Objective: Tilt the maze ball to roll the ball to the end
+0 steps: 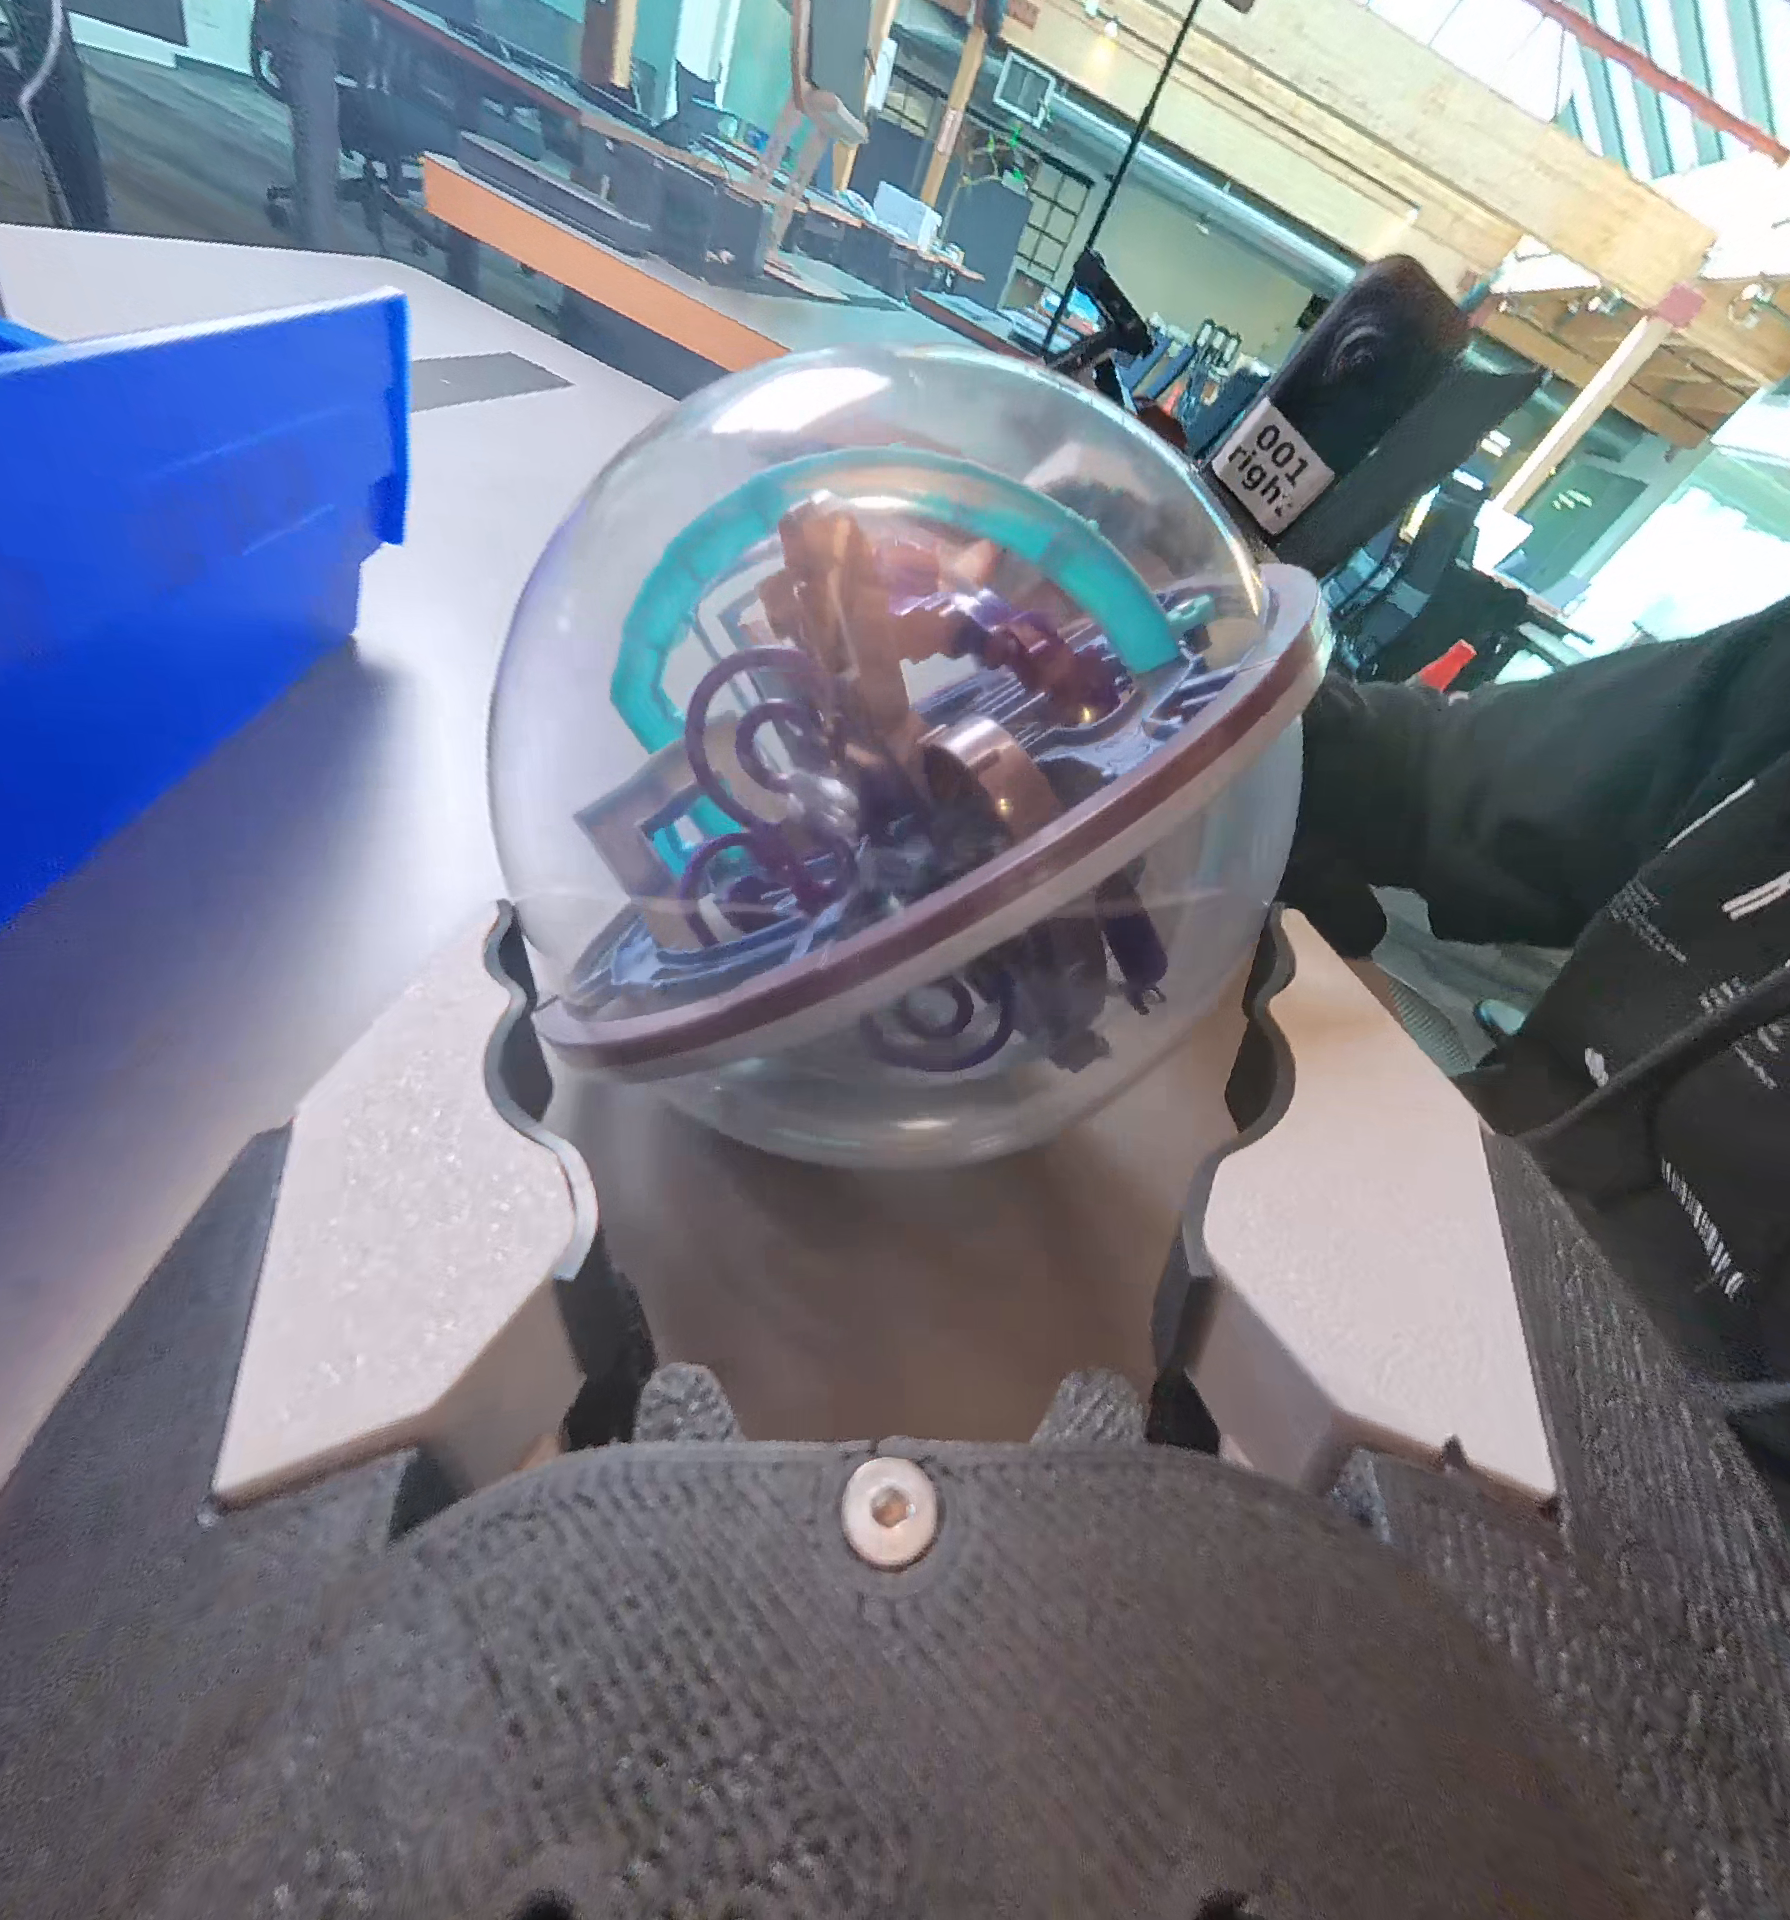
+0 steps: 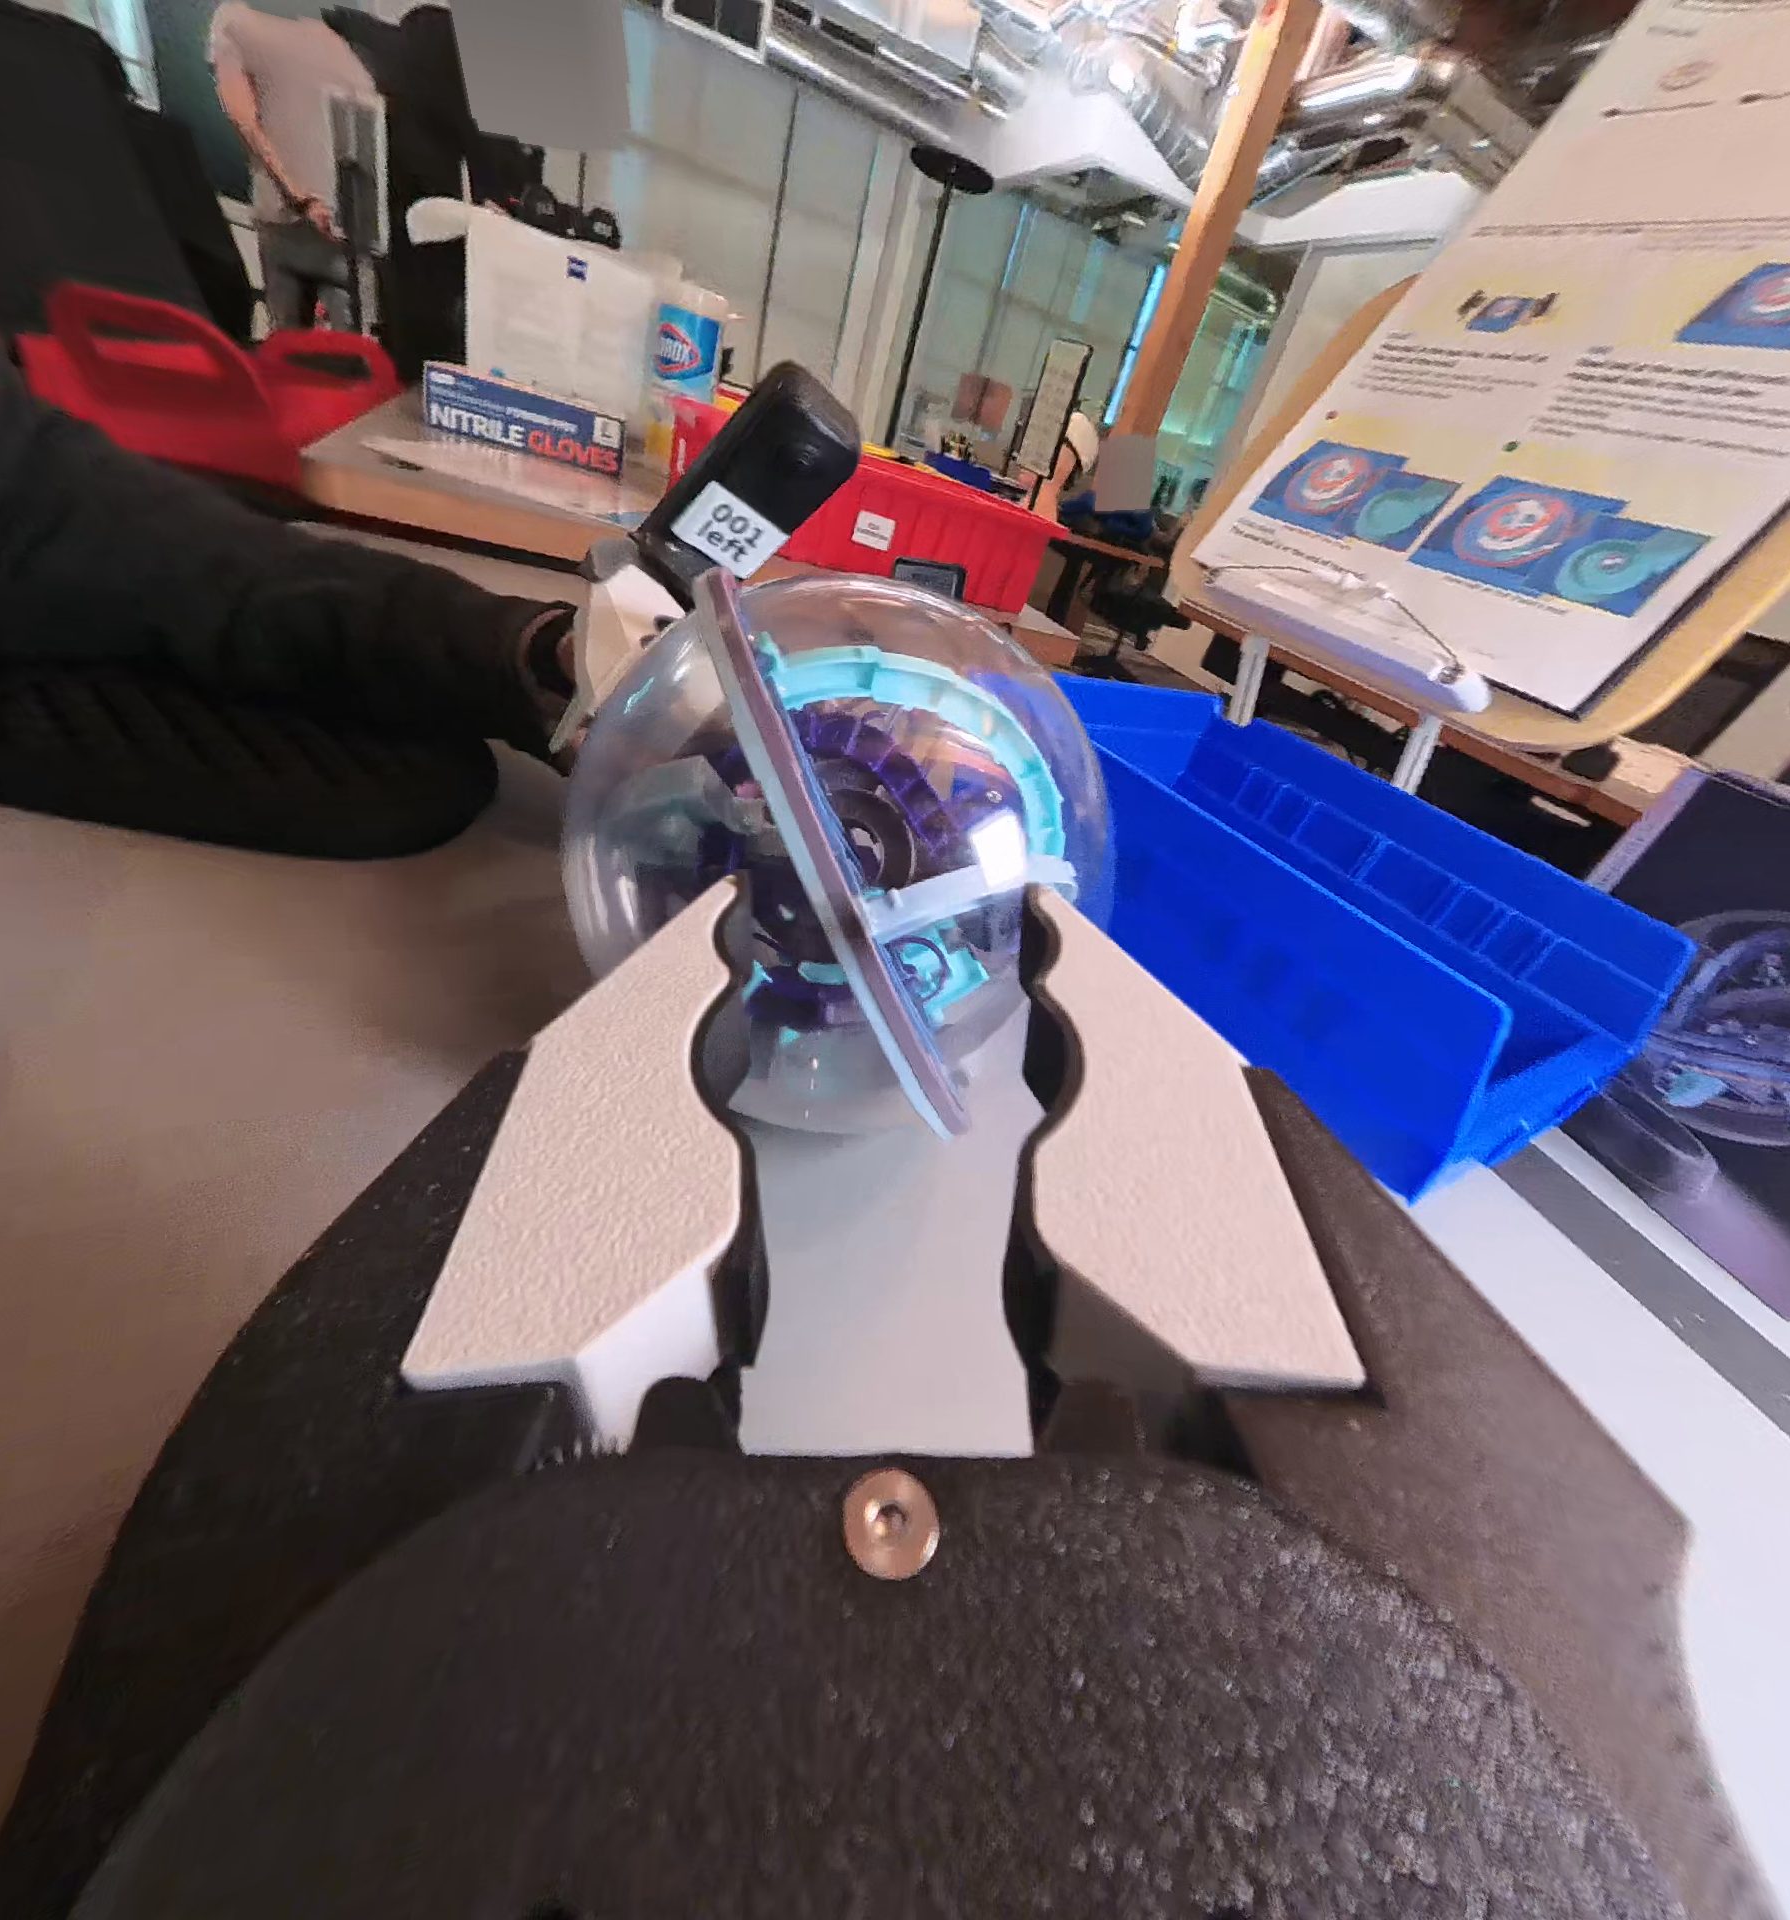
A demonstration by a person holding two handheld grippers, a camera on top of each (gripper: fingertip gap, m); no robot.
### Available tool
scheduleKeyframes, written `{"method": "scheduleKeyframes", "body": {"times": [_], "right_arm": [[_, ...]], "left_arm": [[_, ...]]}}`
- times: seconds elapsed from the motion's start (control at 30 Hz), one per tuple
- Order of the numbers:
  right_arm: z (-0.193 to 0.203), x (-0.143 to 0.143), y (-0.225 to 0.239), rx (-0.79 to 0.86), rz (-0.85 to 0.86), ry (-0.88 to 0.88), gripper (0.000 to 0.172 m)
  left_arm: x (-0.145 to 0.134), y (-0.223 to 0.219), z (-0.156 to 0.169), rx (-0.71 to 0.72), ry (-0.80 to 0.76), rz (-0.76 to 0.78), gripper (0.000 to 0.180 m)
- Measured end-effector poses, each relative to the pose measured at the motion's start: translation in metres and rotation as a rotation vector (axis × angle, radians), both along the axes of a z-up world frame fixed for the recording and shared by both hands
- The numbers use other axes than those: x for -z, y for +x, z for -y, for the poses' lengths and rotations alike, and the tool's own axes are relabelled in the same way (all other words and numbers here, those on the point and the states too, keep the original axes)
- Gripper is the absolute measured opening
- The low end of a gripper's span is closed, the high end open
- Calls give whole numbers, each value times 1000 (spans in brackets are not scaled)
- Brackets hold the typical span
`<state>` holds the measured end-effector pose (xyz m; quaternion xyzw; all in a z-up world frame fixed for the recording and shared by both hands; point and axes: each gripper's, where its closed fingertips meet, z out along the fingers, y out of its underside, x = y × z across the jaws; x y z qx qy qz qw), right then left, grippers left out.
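Observation:
The maze ball [image 1: 901, 748] is a clear sphere with teal, purple and copper tracks and a dark rim, tilted. My left gripper [image 1: 896, 966] is spread wide around it, both fingertips [image 1: 517, 977] pressing on its sides. In the right wrist view the ball [image 2: 839, 831] stands with its rim steeply tilted, just beyond my right gripper [image 2: 880, 904]. That gripper's jaws are narrow, far narrower than the ball, and do not clamp it. One left finger [image 2: 610, 634] lies against the ball's far side. I cannot make out the small ball inside.
A blue bin [image 1: 143, 520] stands close on the left, also in the right wrist view [image 2: 1390, 935]. A dark box [image 2: 1753, 1039] sits beyond it, and an instruction board [image 2: 1597, 364] behind. Black sleeves [image 1: 1597, 779] [image 2: 143, 623] reach in. The table [image 2: 143, 1039] is beige.

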<state>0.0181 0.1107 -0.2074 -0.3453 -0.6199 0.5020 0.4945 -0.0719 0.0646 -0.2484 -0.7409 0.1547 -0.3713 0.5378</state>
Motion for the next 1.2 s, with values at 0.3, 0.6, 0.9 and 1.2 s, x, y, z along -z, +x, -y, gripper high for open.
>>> {"method": "scheduleKeyframes", "body": {"times": [0.3,0.6,0.9,1.2], "right_arm": [[15,16,-7,-2,69,102,35],[19,7,-1,-14,46,99,6],[21,0,4,-34,46,64,6],[14,-4,6,-33,44,3,6]], "left_arm": [[-9,-4,0,-5,-38,134,131],[-4,2,3,30,-62,141,130],[2,11,8,75,-66,90,129],[-7,8,10,62,21,57,120]]}}
